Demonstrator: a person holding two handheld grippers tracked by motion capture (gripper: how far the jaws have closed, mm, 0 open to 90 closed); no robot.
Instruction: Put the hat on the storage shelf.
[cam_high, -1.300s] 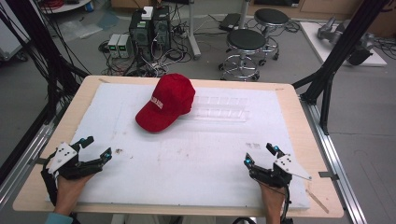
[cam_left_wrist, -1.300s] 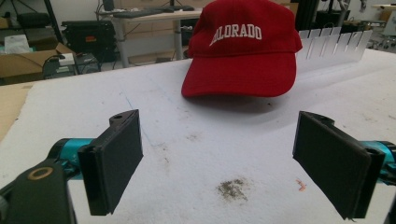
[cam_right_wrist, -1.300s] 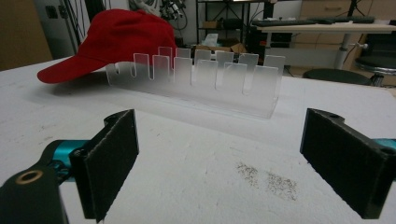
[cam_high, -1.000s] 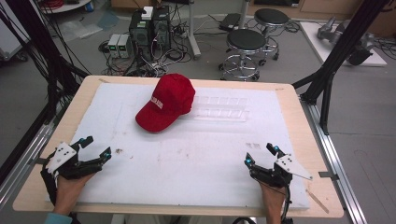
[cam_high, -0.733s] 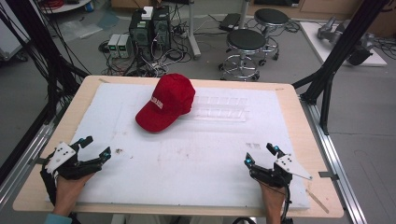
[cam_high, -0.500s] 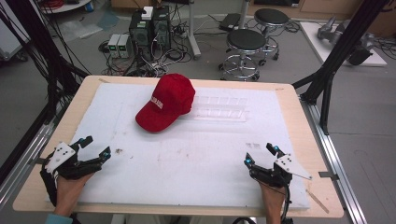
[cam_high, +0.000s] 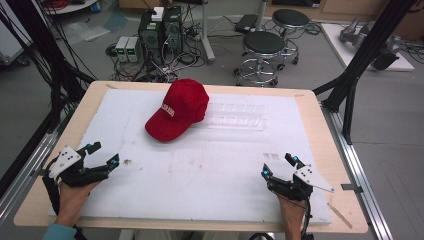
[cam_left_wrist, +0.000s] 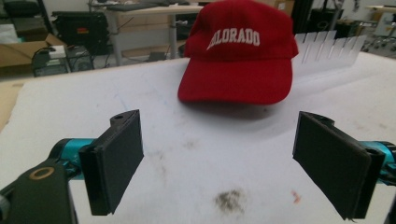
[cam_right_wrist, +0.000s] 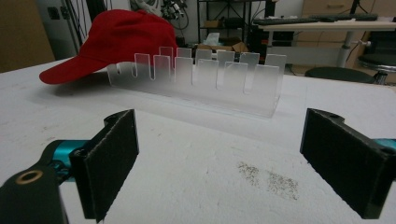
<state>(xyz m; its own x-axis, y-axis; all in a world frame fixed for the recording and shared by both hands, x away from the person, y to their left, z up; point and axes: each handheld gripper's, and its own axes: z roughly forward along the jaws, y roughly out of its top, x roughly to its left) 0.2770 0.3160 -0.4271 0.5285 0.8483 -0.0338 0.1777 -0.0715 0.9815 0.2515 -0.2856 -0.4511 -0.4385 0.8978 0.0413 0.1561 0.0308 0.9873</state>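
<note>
**Nothing has shifted; both grippers rest with jaws apart**

Nothing has moved since the earlier frames. A red fabric cap (cam_high: 177, 109), rounded crown and curved brim, white lettering on front, lies ahead of the left gripper (cam_high: 102, 155), well apart from its spread jaws. Touching its side stands a clear plastic slotted rack (cam_high: 235, 115), ahead of the right gripper (cam_high: 278, 166), jaws likewise wide. Both rest on a smudged white foam board (cam_high: 210, 175).

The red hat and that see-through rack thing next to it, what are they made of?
The red cap looks like soft matte cloth, maybe cotton: fuzzy surface, stitched white letters. The slotted rack looks like clear hard plastic, likely acrylic: you see through it, and its edges look frosted.
</note>
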